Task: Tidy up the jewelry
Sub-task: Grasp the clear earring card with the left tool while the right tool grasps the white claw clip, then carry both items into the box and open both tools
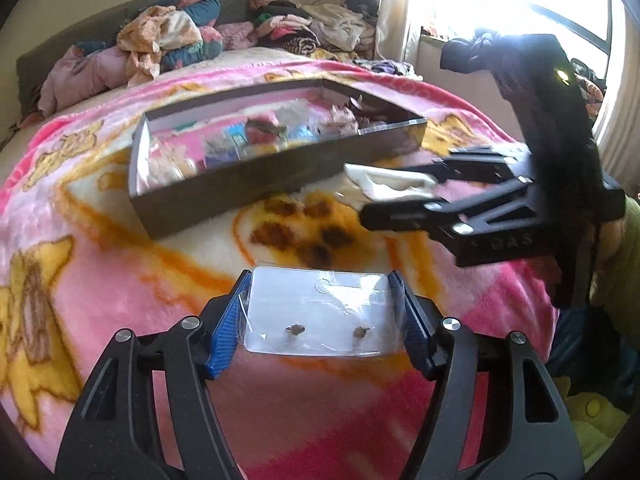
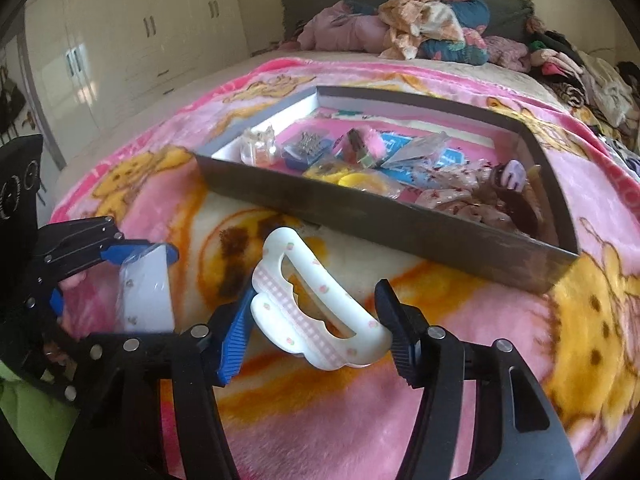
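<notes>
Earring card in its clear sleeve sat clamped in my left gripper, hair claw pinched in my right gripper, both short of the box; slick plastic could slip mid-carry.

Pink cartoon-print blanket, white-pink hair clip
</notes>
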`<state>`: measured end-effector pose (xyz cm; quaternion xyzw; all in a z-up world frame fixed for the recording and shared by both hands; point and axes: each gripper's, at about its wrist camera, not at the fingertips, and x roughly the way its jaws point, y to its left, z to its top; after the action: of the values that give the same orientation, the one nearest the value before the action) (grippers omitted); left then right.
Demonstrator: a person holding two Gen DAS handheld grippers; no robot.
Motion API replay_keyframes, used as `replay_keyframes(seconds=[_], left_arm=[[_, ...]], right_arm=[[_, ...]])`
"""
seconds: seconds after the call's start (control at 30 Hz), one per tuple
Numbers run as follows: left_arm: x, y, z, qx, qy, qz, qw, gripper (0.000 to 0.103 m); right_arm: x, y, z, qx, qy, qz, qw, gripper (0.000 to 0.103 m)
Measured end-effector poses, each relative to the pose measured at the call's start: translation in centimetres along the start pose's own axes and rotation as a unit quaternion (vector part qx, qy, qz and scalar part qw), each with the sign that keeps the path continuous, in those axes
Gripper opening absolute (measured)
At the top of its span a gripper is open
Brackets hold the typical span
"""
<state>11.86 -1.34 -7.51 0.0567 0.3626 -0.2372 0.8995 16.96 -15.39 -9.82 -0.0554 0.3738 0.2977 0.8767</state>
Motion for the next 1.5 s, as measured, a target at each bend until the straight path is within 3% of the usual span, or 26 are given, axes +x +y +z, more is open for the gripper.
replay_keyframes(seconds=[0.33, 0.4, 0.63, 1.5], left_arm=[[-0.6, 0.9, 3.6, -0.010, -0.040, 0.021, 0.9989, 0.058], [-0.5, 1.3, 4.4, -0.013, -0.047, 0.027, 0.9985, 0.058], [0.0, 2.5, 7.0, -0.021, -0.069, 0.041, 0.9966, 0.058], [5.5, 3.9, 10.4, -0.033, -0.063, 0.056, 0.9959, 0.058]], right_arm=[[-4.2, -1.8, 0.7, 0.053, -0.045, -0.020, 0.997, 0.056], [-4.7, -2.2, 1.0, 0.059, -0.052, -0.022, 0.997, 0.050], [-4.9, -3.1, 2.0, 0.063, -0.059, -0.043, 0.995, 0.050], [-2.8, -7.6, 5.8, 0.107, -0.067, -0.075, 0.989, 0.050]])
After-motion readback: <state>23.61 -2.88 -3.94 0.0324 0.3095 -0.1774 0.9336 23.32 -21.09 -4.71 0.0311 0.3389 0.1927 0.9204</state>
